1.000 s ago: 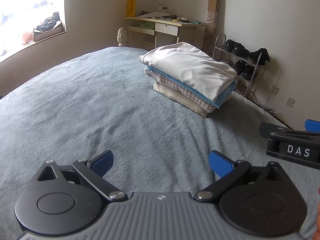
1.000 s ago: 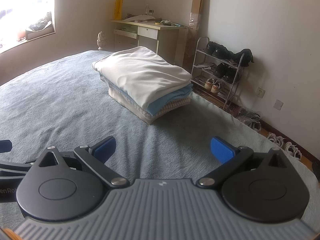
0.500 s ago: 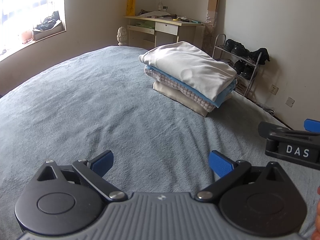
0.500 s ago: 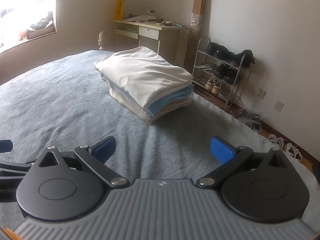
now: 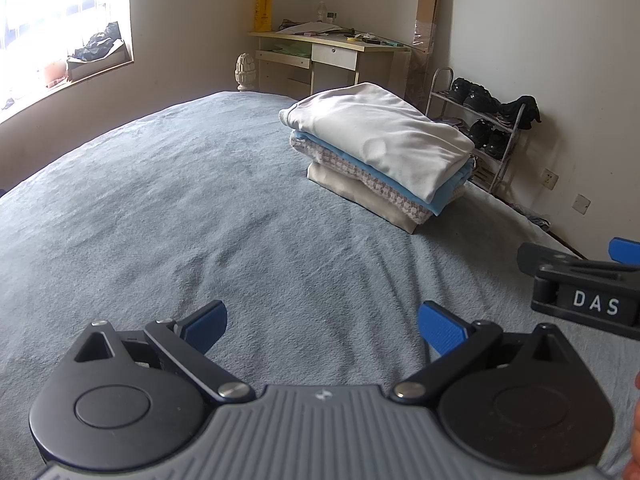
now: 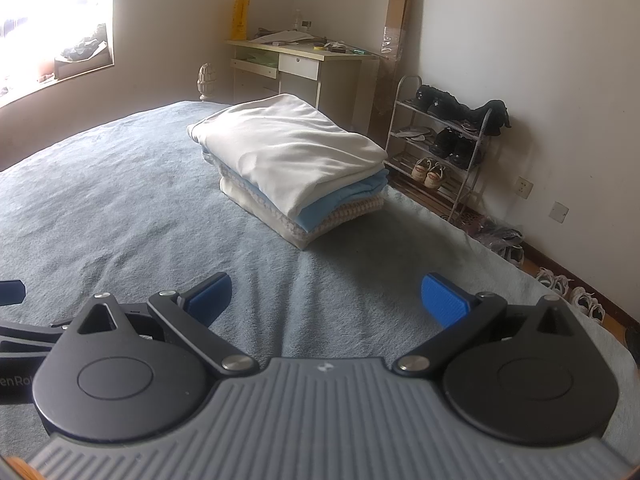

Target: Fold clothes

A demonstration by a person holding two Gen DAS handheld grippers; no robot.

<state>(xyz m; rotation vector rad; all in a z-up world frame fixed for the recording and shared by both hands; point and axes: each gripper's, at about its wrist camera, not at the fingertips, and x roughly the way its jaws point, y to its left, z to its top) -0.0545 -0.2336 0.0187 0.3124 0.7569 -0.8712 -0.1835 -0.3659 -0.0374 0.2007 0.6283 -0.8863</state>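
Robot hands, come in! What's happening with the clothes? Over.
Left gripper open, empty. Right gripper open, empty. Folded clothes stack on the blue-grey bed cover, white garment on top. Nothing in the way.

A blue-grey bed cover (image 5: pixel 200 208) fills the lower and middle frame. At upper centre, a pale desk (image 5: pixel 332 50) stands against the back wall, its top cluttered with papers; a yellow box (image 5: pixel 262 14) stands upright at its left end. A metal shoe rack (image 6: pixel 440 148) holding dark shoes sits at right. A bright window (image 5: pixel 60 20) occupies the upper left.
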